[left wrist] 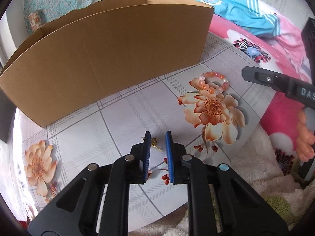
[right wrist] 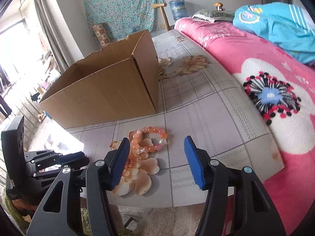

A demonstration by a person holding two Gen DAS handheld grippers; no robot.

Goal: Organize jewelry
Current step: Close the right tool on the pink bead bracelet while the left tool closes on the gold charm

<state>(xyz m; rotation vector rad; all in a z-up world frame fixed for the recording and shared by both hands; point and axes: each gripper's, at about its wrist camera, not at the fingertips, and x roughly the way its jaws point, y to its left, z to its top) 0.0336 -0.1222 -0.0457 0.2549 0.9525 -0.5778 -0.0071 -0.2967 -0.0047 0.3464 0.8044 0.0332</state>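
A small gold jewelry piece (left wrist: pixel 155 145) lies on the flower-patterned table cover (left wrist: pixel 122 118). My left gripper (left wrist: pixel 158 133) points down at it, its blue pads a narrow gap apart on either side; the piece lies close to the left pad, and no firm pinch shows. A bracelet of orange and pink beads (left wrist: pixel 214 82) lies curled on a printed flower to the right. In the right wrist view the same bracelet (right wrist: pixel 151 139) sits just beyond my right gripper (right wrist: pixel 157 139), whose jaws stand apart with nothing between them.
An open cardboard box (left wrist: pixel 110 59) stands behind the jewelry, its front wall close. A pink flowered blanket (right wrist: pixel 256 78) with a blue garment (right wrist: pixel 275 25) borders the cover on the right. White fluffy bedding (left wrist: pixel 256 177) lies at the near edge. A person's fingers (left wrist: pixel 305 137) hold the right tool.
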